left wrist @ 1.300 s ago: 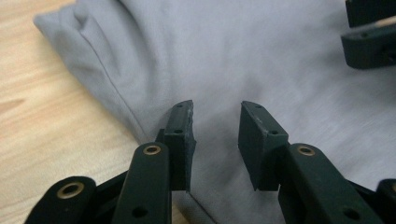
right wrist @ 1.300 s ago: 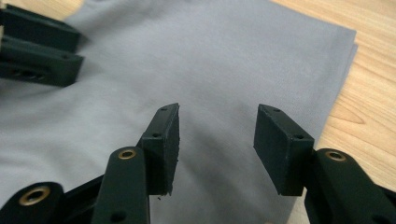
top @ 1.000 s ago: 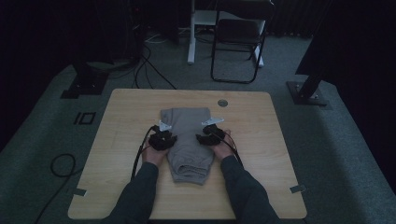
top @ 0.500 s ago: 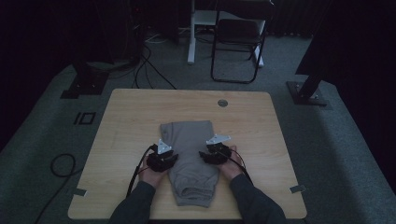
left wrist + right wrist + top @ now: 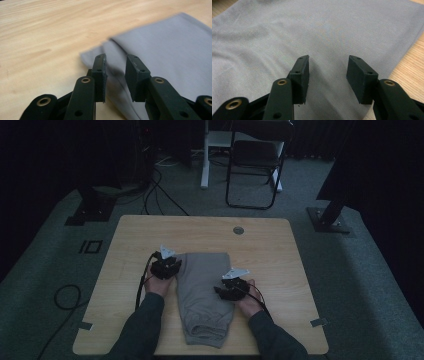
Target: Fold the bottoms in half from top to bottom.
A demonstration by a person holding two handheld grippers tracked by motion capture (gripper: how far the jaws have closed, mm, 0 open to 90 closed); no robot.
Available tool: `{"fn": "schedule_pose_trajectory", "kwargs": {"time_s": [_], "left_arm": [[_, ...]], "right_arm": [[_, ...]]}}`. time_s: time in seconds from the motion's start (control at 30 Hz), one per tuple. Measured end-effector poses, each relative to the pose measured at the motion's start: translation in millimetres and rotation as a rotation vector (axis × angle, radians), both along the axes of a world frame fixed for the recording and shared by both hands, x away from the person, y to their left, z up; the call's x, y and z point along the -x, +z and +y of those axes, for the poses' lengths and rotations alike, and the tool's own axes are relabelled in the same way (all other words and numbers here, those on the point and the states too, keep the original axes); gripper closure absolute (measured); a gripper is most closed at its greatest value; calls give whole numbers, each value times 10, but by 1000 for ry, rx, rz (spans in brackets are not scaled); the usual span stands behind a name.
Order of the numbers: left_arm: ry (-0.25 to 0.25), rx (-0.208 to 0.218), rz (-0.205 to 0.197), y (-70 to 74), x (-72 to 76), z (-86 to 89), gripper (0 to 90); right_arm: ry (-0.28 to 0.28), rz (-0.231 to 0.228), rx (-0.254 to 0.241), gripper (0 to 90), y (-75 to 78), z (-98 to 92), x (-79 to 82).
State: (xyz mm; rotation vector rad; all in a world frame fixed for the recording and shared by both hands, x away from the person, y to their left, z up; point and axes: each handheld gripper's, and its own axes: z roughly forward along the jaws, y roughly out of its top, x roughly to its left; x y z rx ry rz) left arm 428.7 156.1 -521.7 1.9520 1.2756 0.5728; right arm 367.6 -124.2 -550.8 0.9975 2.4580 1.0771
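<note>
**Folded grey garment flanked by two open grippers**

A grey garment [image 5: 204, 295] is laid lengthwise on the tabletop [image 5: 280, 270], lower centre of the high view, already folded into a narrow strip with its bunched end toward the bottom edge of the frame. The left gripper [image 5: 165, 266] is held at the strip's upper left edge; in the left gripper view its jaws are seen slightly apart, with nothing clamped, poised over the layered cloth edge [image 5: 105, 53]. The right gripper [image 5: 231, 290] is placed at the right edge, lower in the frame; in the right gripper view its jaws stand wide apart above flat fabric [image 5: 324, 32], close to the border with bare wood.

The step in hand is judged to be a fresh grasp for the next fold. It would best be done by all layers being caught at each edge, at matching heights along the strip, so that the cloth is lifted evenly and the earlier fold is not pulled open.
</note>
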Motion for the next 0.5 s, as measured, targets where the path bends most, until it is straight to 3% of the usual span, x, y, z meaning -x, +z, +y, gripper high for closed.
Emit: {"fn": "schedule_pose_trajectory", "kwargs": {"time_s": [0.17,0.27,0.4,0.5], "left_arm": [[19,32,54,-70,-280,-61,673],[21,26,87,-114,-376,-127,673],[13,25,97,-126,-383,-141,862],[30,25,76,-83,-349,-83,892]], "right_arm": [[0,-3,-11,536,-9,-13,1],[-2,-3,-14,537,-11,-14,4],[-3,-8,-8,539,-12,-12,11],[-6,-9,-7,549,-12,-11,12]]}}
